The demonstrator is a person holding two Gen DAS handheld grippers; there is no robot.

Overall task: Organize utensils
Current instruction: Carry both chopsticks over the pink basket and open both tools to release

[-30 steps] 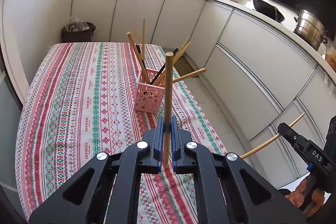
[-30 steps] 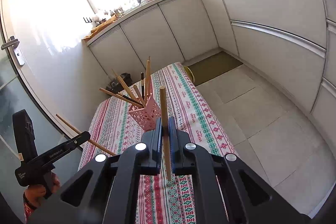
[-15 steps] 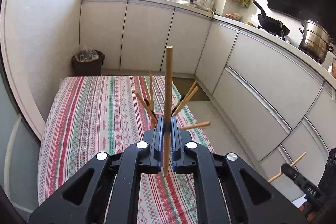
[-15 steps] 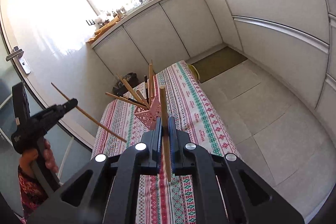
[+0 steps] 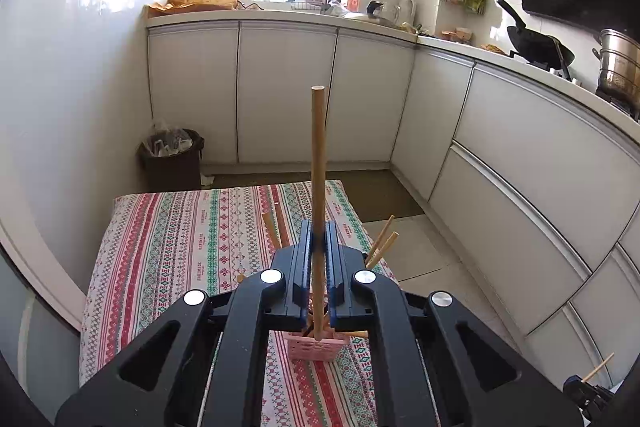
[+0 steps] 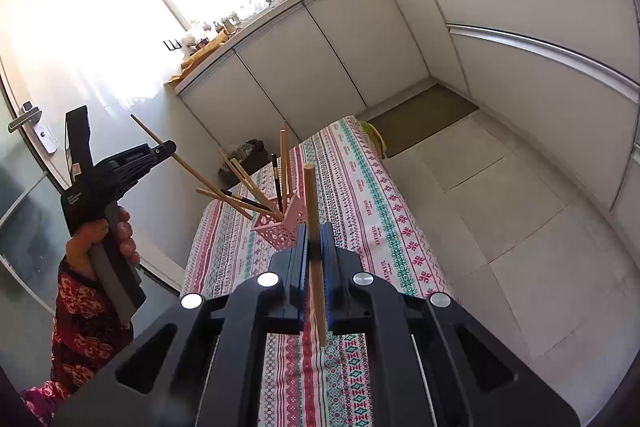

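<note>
We saw the left hand-held gripper (image 5: 319, 247) clenched on a wooden chopstick (image 5: 318, 187), its blue pads pressed against the stick from both sides with no gap. The chopstick stood nearly upright in the middle of the left wrist frame, its top end high against the white cabinets (image 5: 280, 91) and its lower end pointing down over the pink basket (image 5: 316, 349), which sat low in the frame on the striped desk (image 5: 168, 251). We could not tell whether that lower end touched the basket. More chopsticks fanned out of the basket on either side of the hand-held gripper.

The right hand-held gripper (image 6: 318, 247) was likewise clamped tight on a second chopstick (image 6: 312, 227), which ran up the centre of the right wrist frame, tilted slightly left at the top. In that view the pink basket (image 6: 282, 229) stood just above and left of the fingertips, crowded with leaning sticks.

At the left of the right wrist frame, the person's left hand (image 6: 100, 239) gripped the handle of the other tool, its chopstick slanting down toward the basket.
</note>
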